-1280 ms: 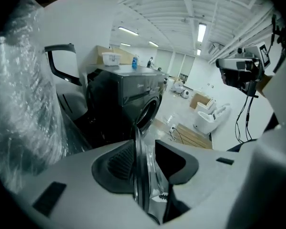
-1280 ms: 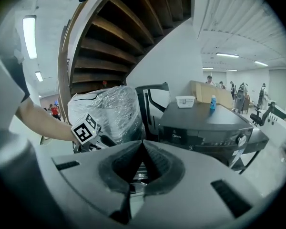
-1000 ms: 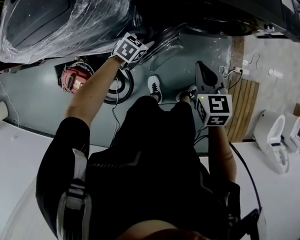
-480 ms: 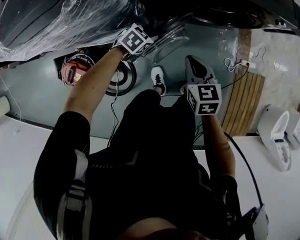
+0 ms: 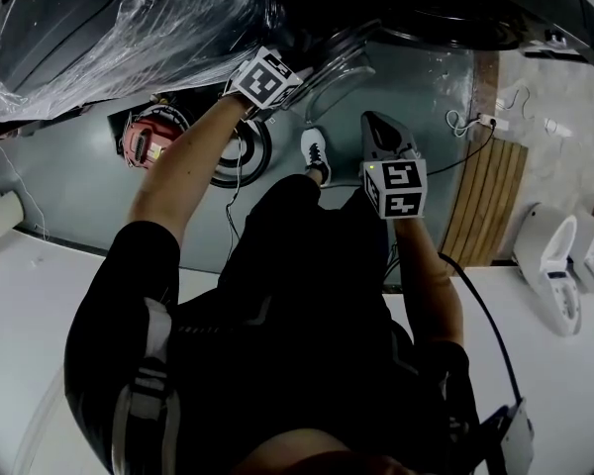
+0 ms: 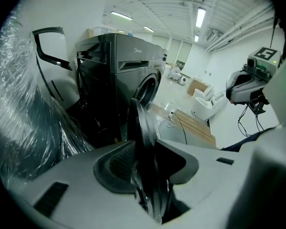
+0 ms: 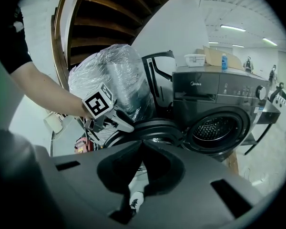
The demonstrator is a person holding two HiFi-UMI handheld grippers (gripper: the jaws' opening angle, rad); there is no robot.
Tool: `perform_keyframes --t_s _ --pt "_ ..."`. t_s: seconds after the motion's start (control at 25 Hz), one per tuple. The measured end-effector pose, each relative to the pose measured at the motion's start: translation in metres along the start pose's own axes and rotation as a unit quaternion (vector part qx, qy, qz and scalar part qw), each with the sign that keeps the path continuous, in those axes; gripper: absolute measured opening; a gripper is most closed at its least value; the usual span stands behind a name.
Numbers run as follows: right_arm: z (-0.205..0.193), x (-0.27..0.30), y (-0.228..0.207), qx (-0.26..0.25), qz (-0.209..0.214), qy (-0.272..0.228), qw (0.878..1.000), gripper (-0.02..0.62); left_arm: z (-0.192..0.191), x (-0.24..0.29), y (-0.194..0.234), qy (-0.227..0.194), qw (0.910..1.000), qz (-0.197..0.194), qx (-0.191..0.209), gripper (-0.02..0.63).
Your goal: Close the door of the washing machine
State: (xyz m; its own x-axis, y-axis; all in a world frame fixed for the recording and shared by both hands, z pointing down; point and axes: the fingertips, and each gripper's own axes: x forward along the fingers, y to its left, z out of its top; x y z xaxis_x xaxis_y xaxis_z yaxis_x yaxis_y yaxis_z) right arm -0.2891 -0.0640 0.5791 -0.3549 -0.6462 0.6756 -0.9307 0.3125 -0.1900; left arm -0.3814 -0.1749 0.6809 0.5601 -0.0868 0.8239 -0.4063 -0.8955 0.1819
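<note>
Your right tool [image 5: 375,125] has come down in the last second. In the head view its marker cube now looks smaller and further from the camera, down toward your feet. Its jaws are clenched together with nothing between them; in the right gripper view only your shoe [image 7: 133,200] shows behind the closed tips. So this hand takes no part in the work at this moment.

Your left tool [image 6: 150,159] has hardly shifted. It is grasping the door [image 6: 144,123] by the rim: the dark round edge stands between the two pads, and both pads lie against it. The grip looks the same as half a second ago.

The door itself is still open. In the right gripper view it is swung out to the left of the washing machine [image 7: 219,97], and the drum opening [image 7: 215,128] is fully uncovered. The door stands well apart from the front of the machine, near the appliance wrapped in plastic film [image 7: 114,80].

In my judgement, the hold is ready and the free hand is out of the way, so the closing swing can begin. You have to bring the rim toward the opening in an arc around the hinge. Loosen the grip before the door meets the front, otherwise the jaws can be caught between.
</note>
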Motion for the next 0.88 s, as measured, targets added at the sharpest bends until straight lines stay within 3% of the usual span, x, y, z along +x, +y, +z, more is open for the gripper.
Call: perform_keyframes --t_s 0.44,0.88 --pt "-0.038 -0.016 -0.018 0.020 -0.016 0.019 0.999 0.005 0.003 0.009 -0.034 -0.012 0.9990 0.023 -0.037 0.130" --pt "-0.073 -0.047 -0.048 0.058 -0.046 0.026 0.997 0.003 0.016 0.028 -0.075 0.018 0.9960 0.044 -0.075 0.132"
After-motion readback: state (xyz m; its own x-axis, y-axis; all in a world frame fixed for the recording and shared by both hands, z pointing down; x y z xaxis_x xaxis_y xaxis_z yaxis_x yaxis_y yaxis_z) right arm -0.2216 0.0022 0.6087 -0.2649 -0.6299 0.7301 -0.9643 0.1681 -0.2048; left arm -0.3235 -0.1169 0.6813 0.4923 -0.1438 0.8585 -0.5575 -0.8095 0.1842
